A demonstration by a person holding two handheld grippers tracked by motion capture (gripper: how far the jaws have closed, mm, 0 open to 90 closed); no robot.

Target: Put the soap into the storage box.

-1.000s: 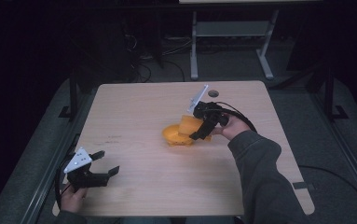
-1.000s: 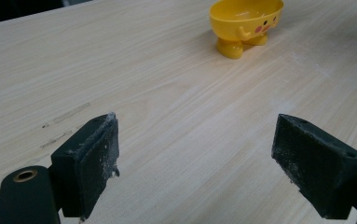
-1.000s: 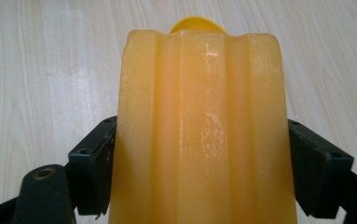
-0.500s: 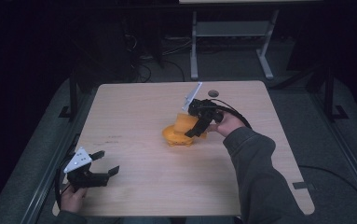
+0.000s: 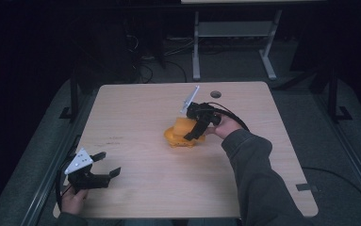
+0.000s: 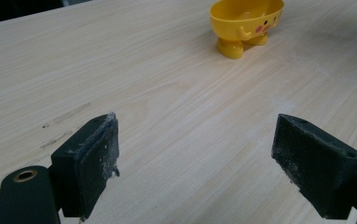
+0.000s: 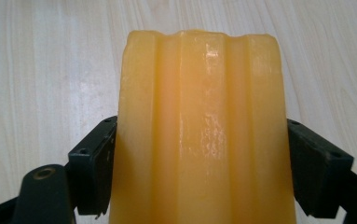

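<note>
A yellow footed bowl (image 6: pixel 246 21) with a small painted face stands near the middle of the wooden table (image 5: pixel 140 108). In the high view the bowl (image 5: pixel 176 140) lies just under my right gripper (image 5: pixel 193 134). That gripper is shut on a ribbed, translucent orange block (image 7: pixel 204 121), its jaws pressing both sides. The orange block (image 5: pixel 184 125) is tilted over the bowl's rim; I cannot tell if they touch. My left gripper (image 5: pixel 108 163) is open near the table's front left corner, with bare wood between its jaws, as its own view (image 6: pixel 204 163) shows.
A round cable hole (image 5: pixel 215 94) sits in the table near its far edge. A metal desk frame (image 5: pixel 197 47) stands on the dark floor behind the table. Cables trail from both grippers.
My right gripper has shifted a little to the left with the orange block, closer over the bowl. The left gripper has stayed where it was.
</note>
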